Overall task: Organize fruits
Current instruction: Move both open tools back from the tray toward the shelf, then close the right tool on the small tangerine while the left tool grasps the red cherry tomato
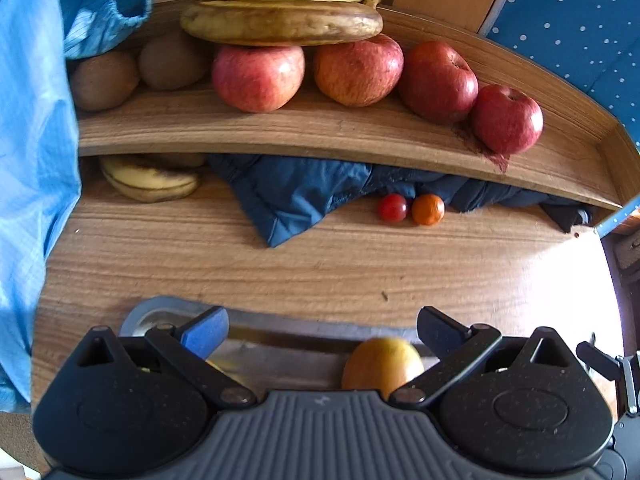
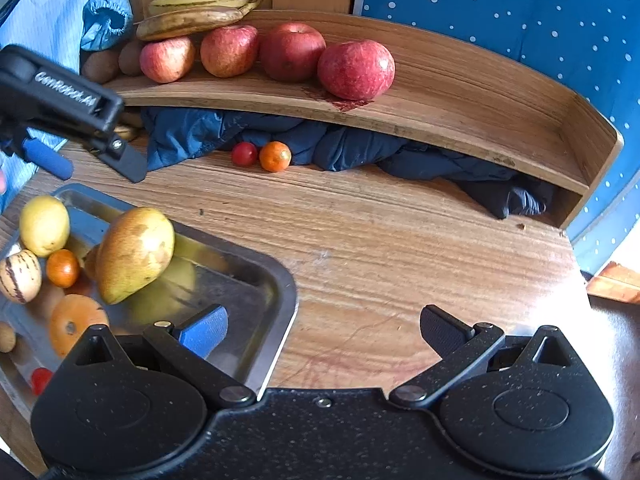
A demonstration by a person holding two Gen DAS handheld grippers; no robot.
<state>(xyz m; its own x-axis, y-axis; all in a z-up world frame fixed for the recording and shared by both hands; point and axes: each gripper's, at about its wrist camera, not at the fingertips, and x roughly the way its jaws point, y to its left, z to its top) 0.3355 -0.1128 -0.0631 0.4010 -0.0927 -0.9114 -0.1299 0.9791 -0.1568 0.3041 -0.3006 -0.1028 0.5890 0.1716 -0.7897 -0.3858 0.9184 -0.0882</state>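
A steel tray [image 2: 276, 280] at the front left holds a yellow-green mango [image 2: 134, 254], a lemon [image 2: 44, 224], a striped melon [image 2: 20, 276] and small orange and red fruits. My left gripper [image 2: 88, 164] hovers open above the tray's far end, nothing between its fingers. In its own view the left gripper [image 1: 322, 332] looks over the mango [image 1: 382, 364]. My right gripper [image 2: 323, 330] is open and empty over the tray's right corner. Several red apples [image 1: 358, 70], two bananas [image 1: 280, 22] and kiwis [image 1: 104, 80] sit on the wooden shelf [image 1: 280, 136].
A red cherry tomato [image 2: 244, 154] and an orange one [image 2: 275, 156] lie on the table by a dark blue jacket [image 2: 352, 148] stuffed under the shelf. Another banana [image 1: 150, 180] lies under the shelf's left end. A light blue sleeve [image 1: 36, 160] fills the left.
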